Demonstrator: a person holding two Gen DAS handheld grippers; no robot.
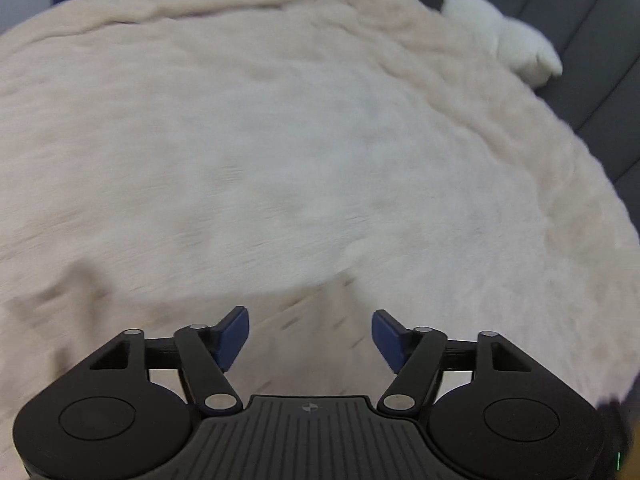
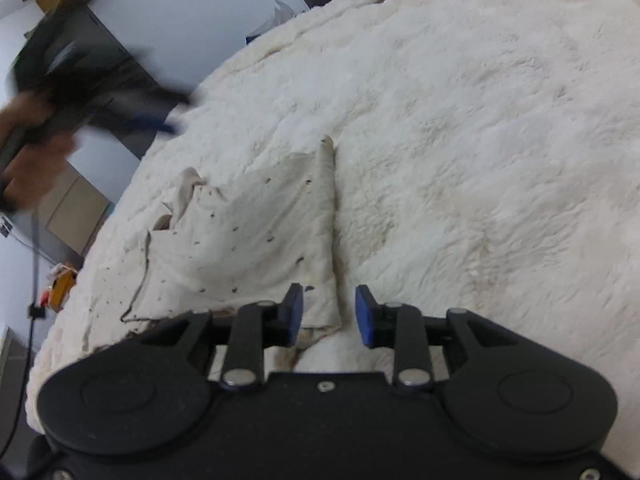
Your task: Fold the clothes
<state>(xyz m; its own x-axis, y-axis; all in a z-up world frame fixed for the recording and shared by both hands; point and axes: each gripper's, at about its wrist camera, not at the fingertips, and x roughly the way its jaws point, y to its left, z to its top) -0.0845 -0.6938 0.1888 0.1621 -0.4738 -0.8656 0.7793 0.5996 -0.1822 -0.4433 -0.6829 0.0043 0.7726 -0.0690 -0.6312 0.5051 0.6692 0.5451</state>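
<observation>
Left wrist view: the left gripper (image 1: 310,336) has its blue pads set wide apart with nothing between them; below it, from about 7 to 5 o'clock, a smooth, paler patch of fabric shows, too smeared by blur to say for sure it is the garment. The fluffy cream blanket (image 1: 280,120) fills the rest of the bed, a small white plush thing (image 1: 516,46) lies at 2 o'clock against a grey padded headboard (image 1: 580,20)

Right wrist view: the garment (image 2: 248,240), a thin cream cloth with small dark specks, lies on the blanket (image 2: 480,140) from centre out to 8 o'clock, folded with a straight edge running up toward 12 o'clock and a rumpled corner at 10 o'clock. It looks light, limp and easily creased, likely to drag on the pile, so I would pinch it at a corner or along the folded edge. The right gripper (image 2: 328,314) is partly open, pads apart, gripping nothing; the cloth's near corner lies in the gap, against or just under the left-side pad. At 9 o'clock the other gripper (image 2: 168,126) is a blur in a person's hand (image 2: 32,148), its opening unreadable here
</observation>
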